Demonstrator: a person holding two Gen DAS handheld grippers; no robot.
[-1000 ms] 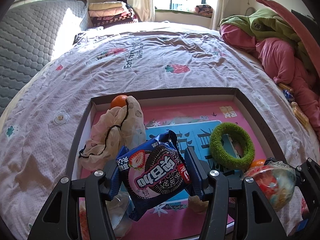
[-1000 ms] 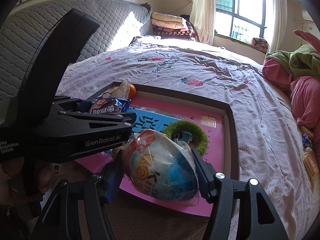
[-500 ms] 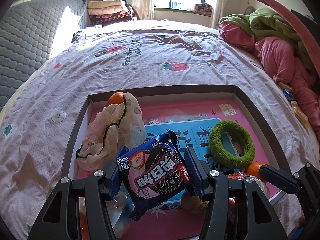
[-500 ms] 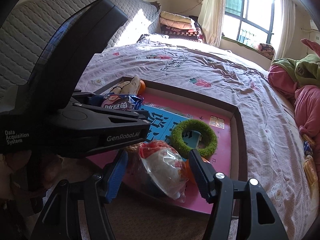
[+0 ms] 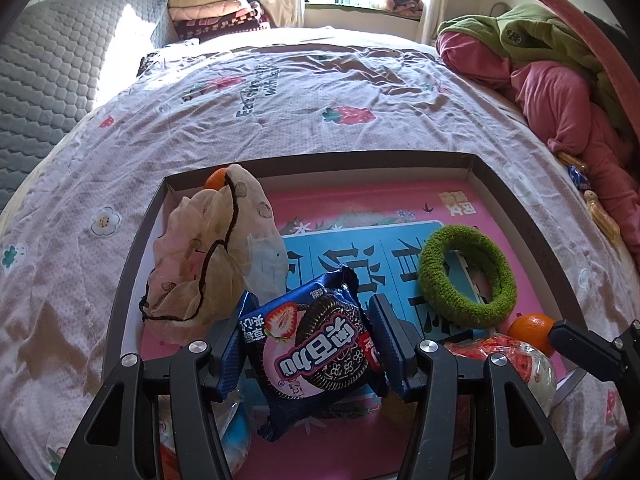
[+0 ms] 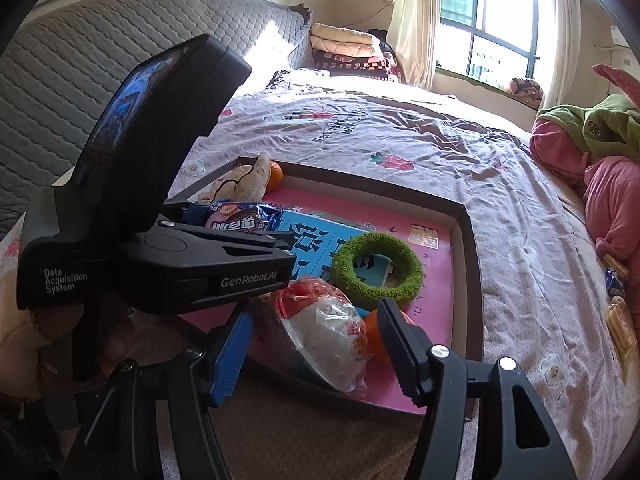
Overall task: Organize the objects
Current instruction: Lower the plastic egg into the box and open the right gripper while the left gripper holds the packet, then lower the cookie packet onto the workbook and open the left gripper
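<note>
Cookie packet (image 5: 316,344) upright, label inverted

Bright daylight enters through the window (image 6: 494,20), which blows out to white glare. A sunlit patch falls on the quilted headboard (image 5: 48,92). Fisheye distortion bends both views, with dark vignetted corners; focus stays sharp.

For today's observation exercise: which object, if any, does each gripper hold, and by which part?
The left gripper clamps the cookie packet by its two side edges. The right gripper holds nothing; the wrapped toy egg lies in the box between its open jaws.
</note>
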